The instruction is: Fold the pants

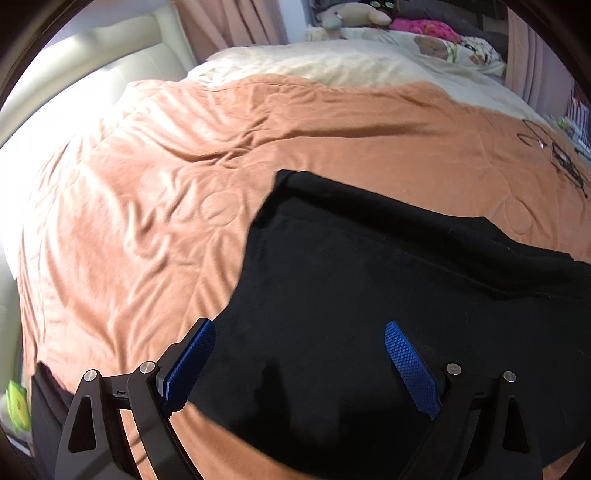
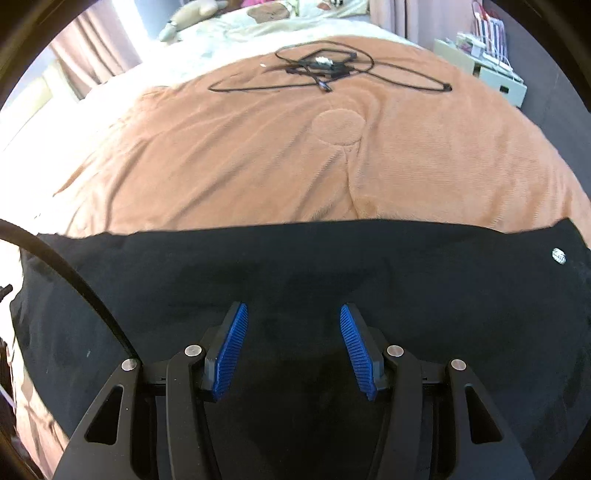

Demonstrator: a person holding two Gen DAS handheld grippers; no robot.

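Left gripper [image 1: 299, 354]: 2 blue ribbed pads [image 1: 410, 365] spread wide, poised over the near left edge of the black pants [image 1: 369, 280]; nothing clamped. Right gripper [image 2: 293, 345]: pads [image 2: 231, 350] roughly half apart, over the middle of the pants [image 2: 295, 266]; no cloth visibly pinched between them. Pants: black, laid flat across the near part of an orange-brown quilted blanket [image 1: 166, 177] on a bed. 1 small white tag [image 2: 559, 255] near their right end. Tangled black cable [image 2: 325, 70] lies further up the blanket [image 2: 258, 155]. Cream bedding [image 1: 332, 62] and plush toy [image 1: 351, 16] at the far end.
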